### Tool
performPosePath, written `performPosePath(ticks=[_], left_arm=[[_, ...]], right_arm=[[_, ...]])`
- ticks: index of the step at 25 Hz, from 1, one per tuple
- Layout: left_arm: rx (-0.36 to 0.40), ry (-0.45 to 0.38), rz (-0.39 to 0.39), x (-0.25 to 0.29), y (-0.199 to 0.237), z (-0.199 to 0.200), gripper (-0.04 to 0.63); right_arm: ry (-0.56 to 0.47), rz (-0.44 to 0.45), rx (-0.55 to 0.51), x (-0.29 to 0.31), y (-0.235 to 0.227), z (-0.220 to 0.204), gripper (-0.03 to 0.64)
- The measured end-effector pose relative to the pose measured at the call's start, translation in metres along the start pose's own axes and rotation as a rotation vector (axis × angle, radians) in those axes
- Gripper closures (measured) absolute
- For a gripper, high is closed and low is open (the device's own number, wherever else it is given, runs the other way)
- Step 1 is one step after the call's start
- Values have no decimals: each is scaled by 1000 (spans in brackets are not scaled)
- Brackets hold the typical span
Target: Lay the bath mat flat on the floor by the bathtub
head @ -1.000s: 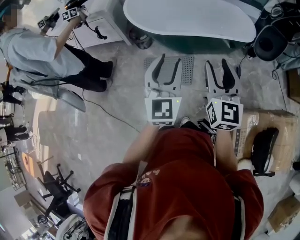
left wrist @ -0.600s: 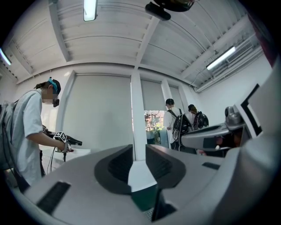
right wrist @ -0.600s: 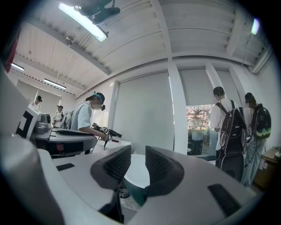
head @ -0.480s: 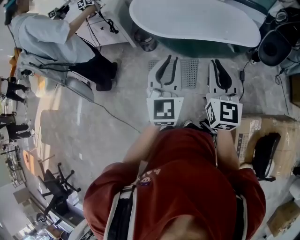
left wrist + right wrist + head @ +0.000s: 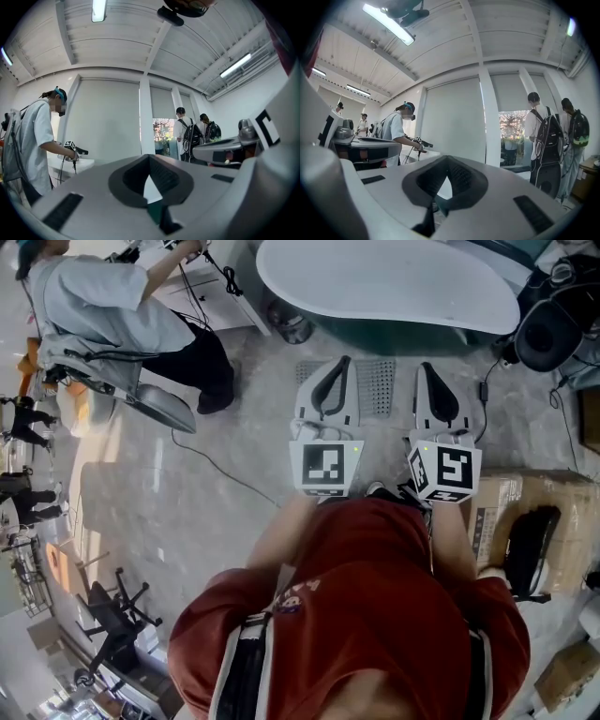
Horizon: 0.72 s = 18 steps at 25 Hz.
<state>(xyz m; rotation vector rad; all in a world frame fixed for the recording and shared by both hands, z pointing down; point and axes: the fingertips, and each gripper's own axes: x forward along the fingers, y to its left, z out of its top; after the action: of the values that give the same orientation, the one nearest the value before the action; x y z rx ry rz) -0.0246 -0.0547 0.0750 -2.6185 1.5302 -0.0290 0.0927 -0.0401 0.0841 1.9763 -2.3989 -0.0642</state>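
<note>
**A:** Jaw state?

**B:** Both clenched. The left gripper [image 5: 343, 365] and the right gripper [image 5: 427, 368] were spread a second ago and half-closed midway. The tips are now brought fully together. Nothing is grasped. In the left gripper view and the right gripper view, only the room beyond is seen past the closed tips.

**A:** Mat location?

**B:** The bath mat [image 5: 379, 385] is seen on the floor [image 5: 216, 512], just beside the bathtub [image 5: 389, 277]. It shows between the two grippers and is partly covered by the left one in the head view. The visible part looks flat, and no folded corner can be made out. No shift against the tub is noted across the last second.

**A:** Contact with it?

**B:** None is judged. Both gripper views are aimed level into the room, not down at the floor, so the jaws are taken to be held above the mat and apart from it.

**A:** Impact on task?

**B:** The jaws were closed on air, so no new grip was taken. With the mat already down by the tub, laying is judged done or close to done. The strip hidden under the left gripper can't be confirmed flat from here.
</note>
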Motion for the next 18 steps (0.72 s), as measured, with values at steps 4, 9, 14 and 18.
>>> performPosePath(ticks=[4, 9, 14, 18], left_arm=[[9, 16, -2, 1, -2, -6, 581], [17, 16, -11, 1, -6, -7, 581], [6, 13, -10, 2, -3, -2, 581], [-21, 13, -6, 5, -13, -1, 581]], right_arm=[[12, -4, -4, 0, -3, -5, 606], [8, -18, 15, -2, -10, -6, 606], [16, -49, 28, -7, -19, -5, 606], [22, -61, 41, -12, -31, -8, 606]])
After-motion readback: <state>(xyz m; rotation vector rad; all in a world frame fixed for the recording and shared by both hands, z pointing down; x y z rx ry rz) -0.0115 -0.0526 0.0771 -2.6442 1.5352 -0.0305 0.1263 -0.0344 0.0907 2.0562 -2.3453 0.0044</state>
